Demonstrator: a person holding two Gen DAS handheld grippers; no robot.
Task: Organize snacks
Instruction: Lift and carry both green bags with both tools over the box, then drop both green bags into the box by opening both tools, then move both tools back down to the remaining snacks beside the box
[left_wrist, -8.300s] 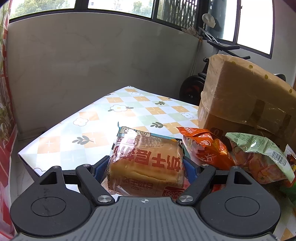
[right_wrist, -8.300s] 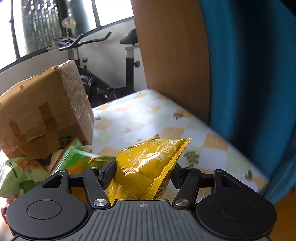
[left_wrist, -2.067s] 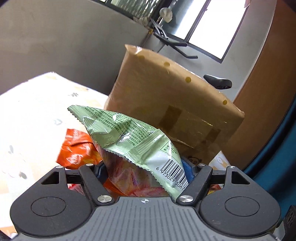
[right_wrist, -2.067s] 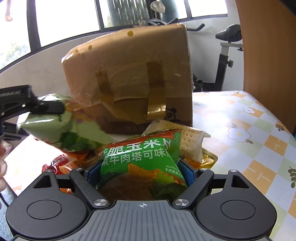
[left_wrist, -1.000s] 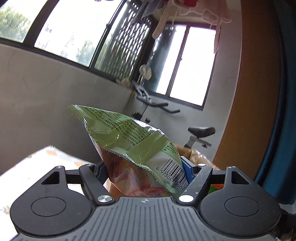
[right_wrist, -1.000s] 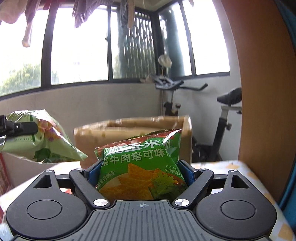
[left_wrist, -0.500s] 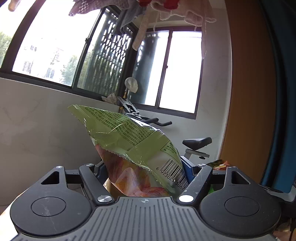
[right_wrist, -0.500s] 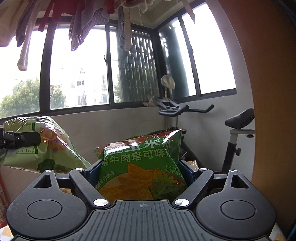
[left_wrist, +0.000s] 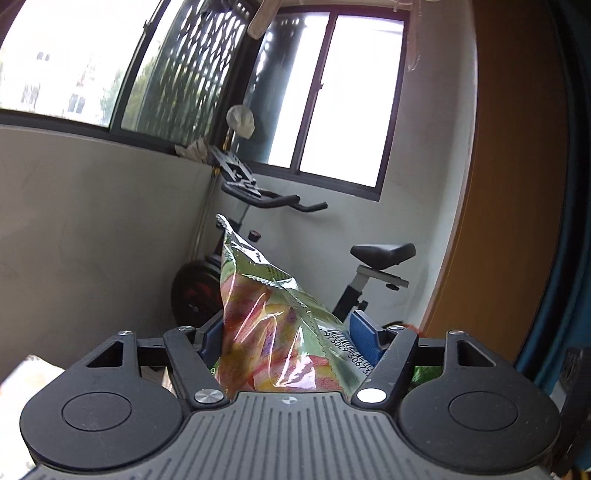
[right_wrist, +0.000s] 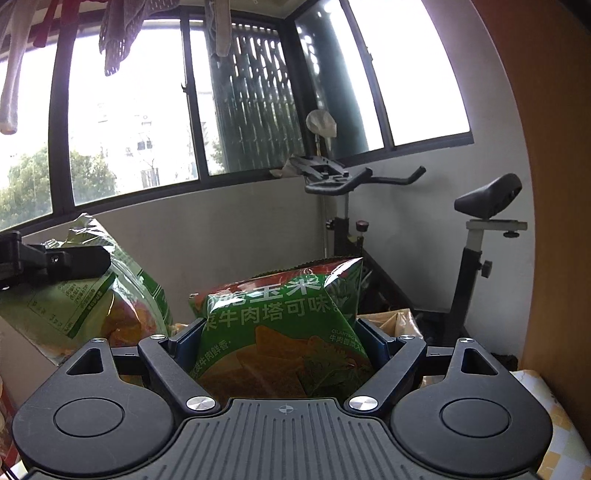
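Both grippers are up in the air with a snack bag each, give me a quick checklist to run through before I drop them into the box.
1. Left gripper holds the pale green bag: ok, clamped between both blue pads.
2. Right gripper holds the green corn chip bag: ok.
3. The two bags apart from each other: ok, a gap shows in the right wrist view.
4. Cardboard box lies under the right bag: cannot tell, only a corner shows.
5. Box is open: cannot tell.
6. Exercise bike clear of the path: ok, it stands behind.
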